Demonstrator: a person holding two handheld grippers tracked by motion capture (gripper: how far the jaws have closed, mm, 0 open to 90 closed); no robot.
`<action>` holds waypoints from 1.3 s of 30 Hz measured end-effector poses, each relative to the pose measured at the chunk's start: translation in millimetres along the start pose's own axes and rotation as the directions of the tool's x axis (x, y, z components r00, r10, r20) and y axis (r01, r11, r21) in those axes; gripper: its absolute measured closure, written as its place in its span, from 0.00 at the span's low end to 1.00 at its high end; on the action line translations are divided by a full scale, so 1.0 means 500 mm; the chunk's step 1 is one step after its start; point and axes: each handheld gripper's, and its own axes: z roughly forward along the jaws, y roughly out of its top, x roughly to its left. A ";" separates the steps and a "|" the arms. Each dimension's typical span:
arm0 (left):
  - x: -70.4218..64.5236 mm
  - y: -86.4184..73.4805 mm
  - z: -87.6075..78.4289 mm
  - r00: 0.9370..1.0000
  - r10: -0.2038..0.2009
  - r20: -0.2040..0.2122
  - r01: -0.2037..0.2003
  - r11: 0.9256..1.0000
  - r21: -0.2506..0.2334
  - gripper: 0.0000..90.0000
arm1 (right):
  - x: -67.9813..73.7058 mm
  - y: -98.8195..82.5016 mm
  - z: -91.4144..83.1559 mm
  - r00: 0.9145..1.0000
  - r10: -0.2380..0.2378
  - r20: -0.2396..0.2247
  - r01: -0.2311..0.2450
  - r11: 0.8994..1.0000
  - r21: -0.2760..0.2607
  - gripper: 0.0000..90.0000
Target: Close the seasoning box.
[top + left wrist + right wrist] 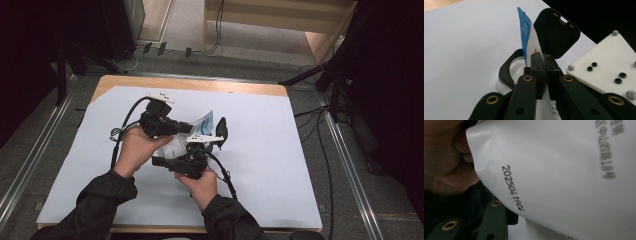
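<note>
Left gripper clamps the pouch upright (blue end up).

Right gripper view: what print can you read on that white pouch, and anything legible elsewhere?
"20250419C4": black stamped code on the white pouch.
Grey characters at the pouch's upper right, ending "18": too blurred to read.
Blue printed end of the pouch: marks too small to read.

Both forearms wear dark sleeves with gathered cuffs. Each black gripper, left gripper and right gripper, carries brass-ringed pivots, a white plate with black screws and a black cable.
</note>
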 end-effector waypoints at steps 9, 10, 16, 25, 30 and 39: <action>-0.001 0.000 -0.001 1.000 0.004 -0.003 -0.004 1.000 0.004 0.99 | 0.000 0.000 -0.001 1.000 -0.004 0.000 0.004 1.000 0.001 0.63; -0.001 0.000 -0.001 1.000 0.004 -0.003 -0.004 1.000 0.003 0.99 | 0.000 0.000 0.000 1.000 -0.002 -0.002 0.002 1.000 0.001 0.63; -0.002 0.002 -0.002 1.000 0.004 0.003 -0.004 1.000 0.001 0.99 | 0.000 0.001 -0.001 1.000 0.004 -0.016 -0.004 1.000 -0.004 0.63; -0.005 0.007 0.000 1.000 0.008 -0.002 -0.008 1.000 0.000 0.99 | 0.000 0.003 -0.003 1.000 0.010 -0.023 -0.010 1.000 -0.013 0.63; -0.006 0.008 0.000 1.000 0.006 -0.001 -0.006 1.000 -0.003 0.99 | -0.001 0.006 -0.004 1.000 0.005 -0.022 -0.005 1.000 -0.011 0.63; -0.006 0.007 -0.001 1.000 0.014 -0.004 -0.014 1.000 -0.001 0.98 | 0.001 0.005 -0.004 1.000 -0.006 -0.012 0.006 1.000 -0.002 0.63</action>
